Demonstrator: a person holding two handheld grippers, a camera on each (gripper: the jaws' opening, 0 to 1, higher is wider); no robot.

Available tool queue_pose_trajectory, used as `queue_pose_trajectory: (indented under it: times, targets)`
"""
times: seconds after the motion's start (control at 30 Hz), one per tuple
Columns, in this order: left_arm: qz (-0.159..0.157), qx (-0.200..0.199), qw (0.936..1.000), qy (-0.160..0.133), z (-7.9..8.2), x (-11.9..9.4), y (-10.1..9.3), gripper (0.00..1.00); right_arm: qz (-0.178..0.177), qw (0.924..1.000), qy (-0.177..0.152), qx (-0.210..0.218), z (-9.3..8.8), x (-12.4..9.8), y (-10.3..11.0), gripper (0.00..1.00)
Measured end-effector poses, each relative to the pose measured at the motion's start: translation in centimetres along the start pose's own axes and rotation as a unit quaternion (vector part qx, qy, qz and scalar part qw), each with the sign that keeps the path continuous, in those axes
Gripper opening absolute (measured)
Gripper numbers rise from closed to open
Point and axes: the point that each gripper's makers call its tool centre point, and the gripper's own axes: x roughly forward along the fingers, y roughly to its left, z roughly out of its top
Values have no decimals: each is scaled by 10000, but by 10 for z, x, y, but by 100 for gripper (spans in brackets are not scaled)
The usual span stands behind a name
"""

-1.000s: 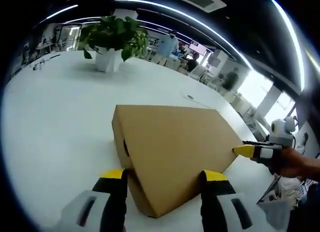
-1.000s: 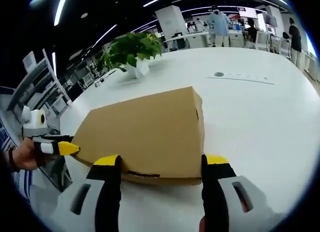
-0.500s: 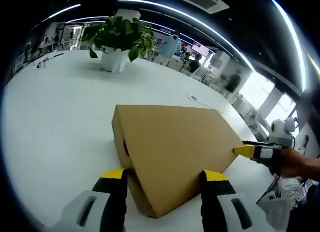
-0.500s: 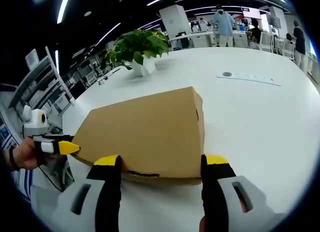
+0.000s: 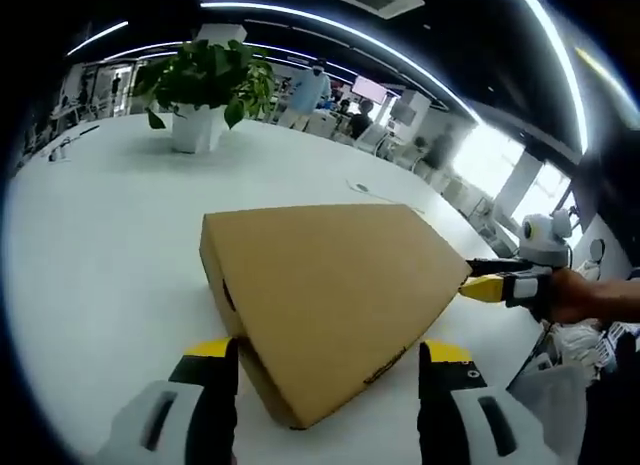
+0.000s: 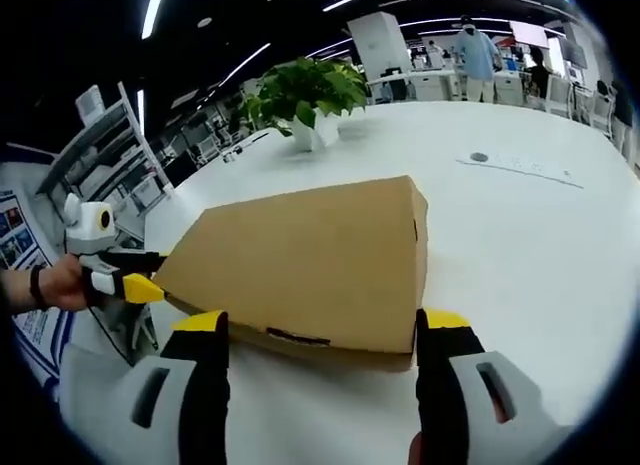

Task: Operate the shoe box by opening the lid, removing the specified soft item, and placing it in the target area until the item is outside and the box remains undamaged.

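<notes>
Compared with a second ago, the box corner looks a bit lifted or nearer in the left gripper view, and its near edge now sits higher between the jaws; the plant slid left, but that is mostly the camera moving. In the right gripper view the box has shifted slightly right and the jaws sit a little further apart in the picture.

The shoe box [image 5: 330, 285] is a plain brown cardboard one, lid shut, lying flat on the white tabletop [image 5: 90, 245]. In the left gripper view the left tool [image 5: 325, 370] has its 2 yellow-tipped jaws spread wide, 1 on each side of the box's near corner, not clamped on anything. You can see a dark cutout on the box's left side wall.

In the right gripper view the right tool [image 6: 322, 335] is also spread wide, jaws straddling the box's near long edge [image 6: 310, 265], holding nothing. Hard to say if either jaw actually touches the cardboard.

Each tool pokes into the other's view: the right tool's yellow tip [image 5: 485, 287] sits right at the box's far right corner, with a hand [image 5: 590, 297] behind it. The left tool's yellow tip [image 6: 135, 288] is at the box's left corner, gripped by a hand [image 6: 50, 285].

Further back on the tabletop stands a potted plant [image 5: 200, 85] in a white pot, well apart from the box. A few people stand in the office behind.
</notes>
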Motion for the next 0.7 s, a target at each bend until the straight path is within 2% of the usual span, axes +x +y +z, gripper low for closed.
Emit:
queue_pose_trajectory:
  times: [0.17,0.33,0.4,0.47,0.7]
  targets:
    - [7,223,9997,121,-2,0,0,74,93,9997,76,-222,-3,-2,2,72]
    - [1,279,9995,154,-2,0,1,74,31,9984,149,-553,-6,0,1,70]
    - [-12,197,9997,117,-1,-1,3,72,-75,9984,136,-540,-5,0,-6,64]
    - [52,215,9997,112,-1,-1,6,69,-35,9983,162,-561,-5,-1,-6,63]
    - [49,206,9998,64,0,-1,5,68,-77,9982,140,-584,-5,0,-5,63]
